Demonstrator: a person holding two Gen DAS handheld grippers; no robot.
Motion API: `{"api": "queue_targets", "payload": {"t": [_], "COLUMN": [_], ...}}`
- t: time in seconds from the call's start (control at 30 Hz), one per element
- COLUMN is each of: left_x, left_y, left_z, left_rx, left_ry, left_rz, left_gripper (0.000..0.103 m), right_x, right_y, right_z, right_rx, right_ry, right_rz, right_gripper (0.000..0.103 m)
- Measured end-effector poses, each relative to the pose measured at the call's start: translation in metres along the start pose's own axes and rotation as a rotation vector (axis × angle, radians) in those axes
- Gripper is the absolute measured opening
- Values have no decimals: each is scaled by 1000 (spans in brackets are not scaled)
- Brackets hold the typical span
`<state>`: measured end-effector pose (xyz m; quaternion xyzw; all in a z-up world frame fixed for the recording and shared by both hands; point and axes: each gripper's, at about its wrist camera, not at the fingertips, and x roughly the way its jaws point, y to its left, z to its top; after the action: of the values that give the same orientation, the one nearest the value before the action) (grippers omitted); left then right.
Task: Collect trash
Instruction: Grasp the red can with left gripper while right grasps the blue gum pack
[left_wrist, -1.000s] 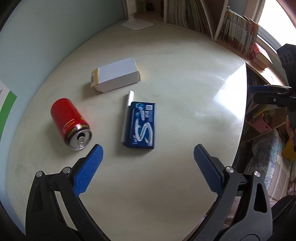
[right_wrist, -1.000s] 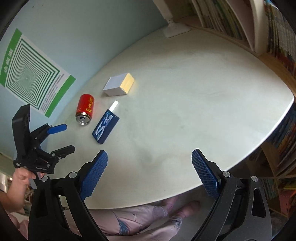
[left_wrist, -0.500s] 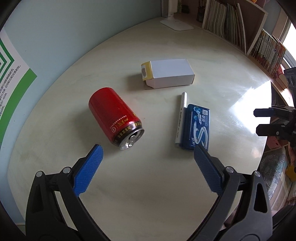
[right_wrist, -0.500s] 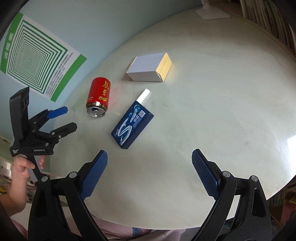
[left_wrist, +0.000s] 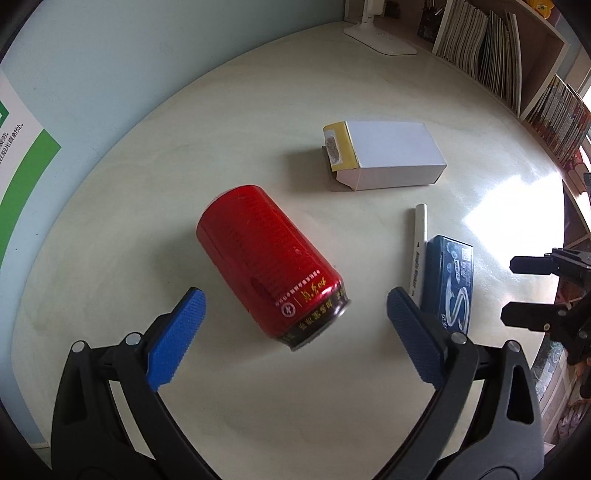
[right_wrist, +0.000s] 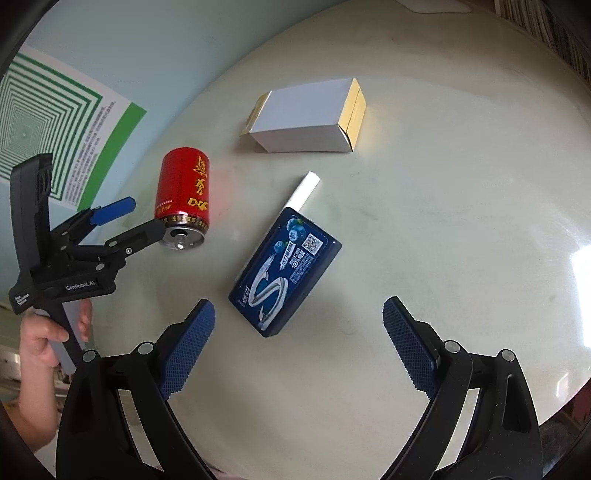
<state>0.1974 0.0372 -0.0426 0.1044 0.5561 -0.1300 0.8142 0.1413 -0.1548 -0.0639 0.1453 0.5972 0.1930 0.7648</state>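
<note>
- Left gripper: jaws wide apart, nothing held, low over the table, w/ a fingertip on either side of the red can's top end, not touching it.
- Red can lies on its side, opened top twd the gripper.
- Right gripper: also spread wide & empty, hovering just short of the blue gum pack.
- White pen lies alongside the pack.
- White carton further back, yellow end flap open.
- A hand holds the left gripper's grip.
</note>
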Motion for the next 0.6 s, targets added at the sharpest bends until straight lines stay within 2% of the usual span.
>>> {"api": "queue_targets", "payload": {"t": [0.37,0.53,0.6], "left_x": [30,41,45], "left_y": [16,20,23], "left_z": [19,19,17], "left_rx": [11,26,18], "left_ry": [27,25,32], "left_rz": [-32,-19,-29], "left_gripper": [96,95,93], "right_x": [36,44,47], "right_y": [18,27,33], "right_z": [10,13,13], "right_rx": [95,77,36], "right_ry": [5,-13,-11], "right_rz": [-127,-209,-255], "right_gripper": [90,90,86]}}
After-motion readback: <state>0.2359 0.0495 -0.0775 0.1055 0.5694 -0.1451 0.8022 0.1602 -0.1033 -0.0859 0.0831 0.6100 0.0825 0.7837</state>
